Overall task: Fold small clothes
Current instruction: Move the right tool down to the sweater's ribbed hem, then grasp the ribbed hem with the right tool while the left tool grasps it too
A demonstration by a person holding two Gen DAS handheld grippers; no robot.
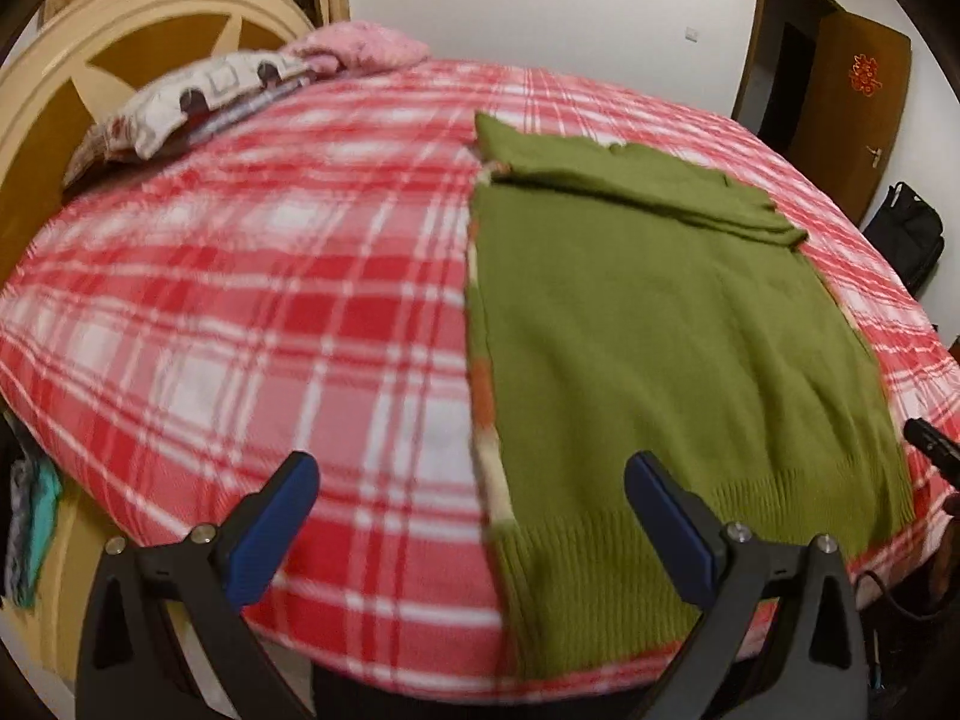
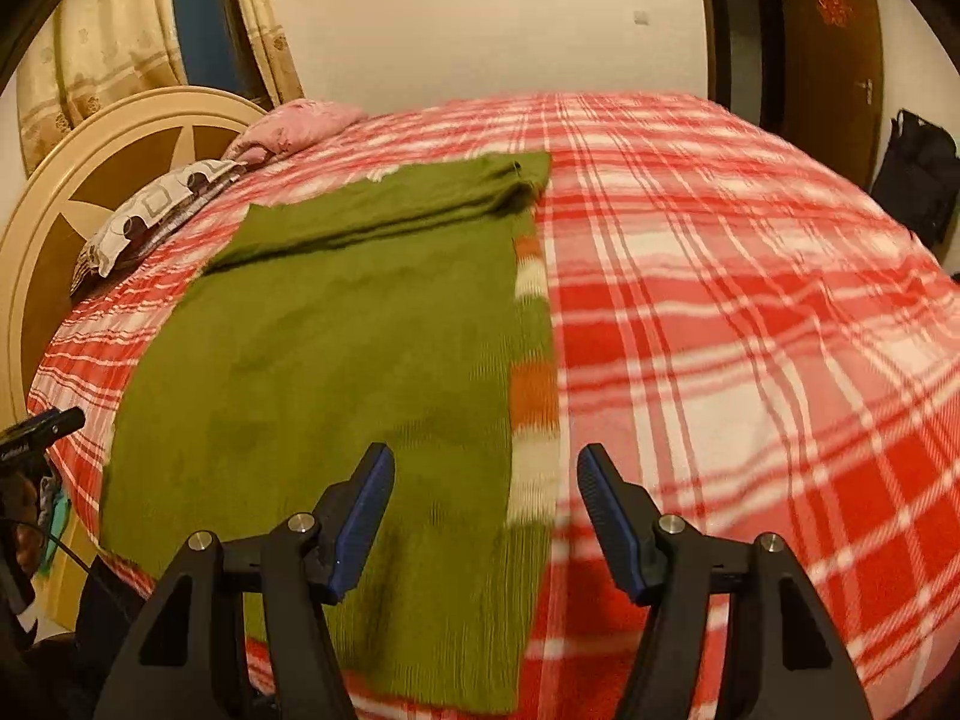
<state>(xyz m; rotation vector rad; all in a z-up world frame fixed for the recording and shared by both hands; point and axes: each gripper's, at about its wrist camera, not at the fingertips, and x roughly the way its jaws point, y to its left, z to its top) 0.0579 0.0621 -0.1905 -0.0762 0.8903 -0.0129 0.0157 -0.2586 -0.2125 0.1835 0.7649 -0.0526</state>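
A green knitted sweater (image 1: 660,330) lies flat on the red and white plaid bed (image 1: 240,300), with its sleeves folded across the top. An orange and white striped strip shows along one long edge (image 2: 531,384). My left gripper (image 1: 471,474) is open and empty, above the sweater's left hem corner. My right gripper (image 2: 486,468) is open and empty, above the sweater's (image 2: 336,360) right hem corner and striped edge. The tip of the right gripper shows at the right edge of the left wrist view (image 1: 933,444); the left gripper shows at the left edge of the right wrist view (image 2: 36,429).
A patterned pillow (image 1: 180,102) and a pink blanket (image 1: 360,48) lie by the round wooden headboard (image 1: 72,96). A brown door (image 1: 864,114) and a black bag (image 1: 906,228) stand beyond the bed. Curtains (image 2: 120,42) hang behind the headboard.
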